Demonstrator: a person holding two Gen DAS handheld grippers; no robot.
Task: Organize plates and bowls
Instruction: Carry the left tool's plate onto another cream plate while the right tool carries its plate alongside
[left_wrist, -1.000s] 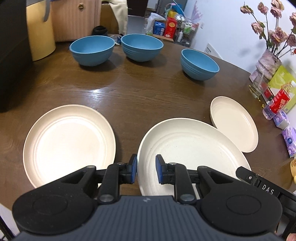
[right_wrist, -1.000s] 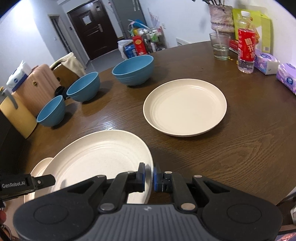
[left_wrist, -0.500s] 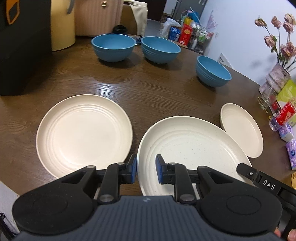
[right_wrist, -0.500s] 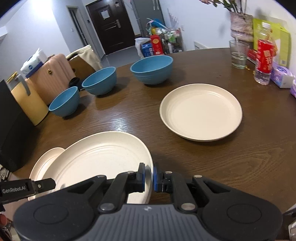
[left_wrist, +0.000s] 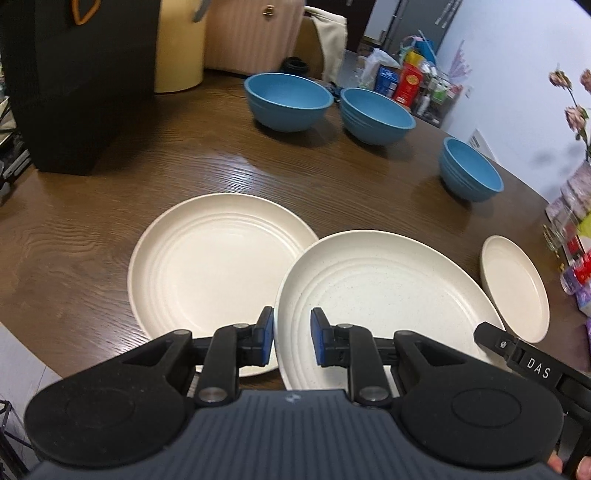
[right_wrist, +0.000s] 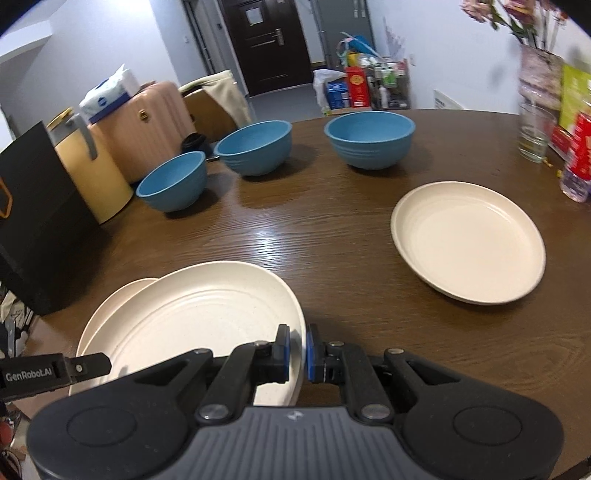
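A speckled cream plate is held above the table by both grippers. My left gripper straddles its near-left rim with a gap between the pads. My right gripper is shut on its right rim. The held plate partly overlaps a second cream plate lying on the table, whose edge shows in the right wrist view. A third cream plate lies further right; it also shows in the left wrist view. Three blue bowls stand apart at the back.
A black box and a yellow bin stand at the table's left. A vase, a glass, a red-labelled bottle and packets crowd the right edge. The table's near edge is close by.
Both grippers have carried the speckled plate to the left. It now overlaps the left plate, and the right plate is further away.
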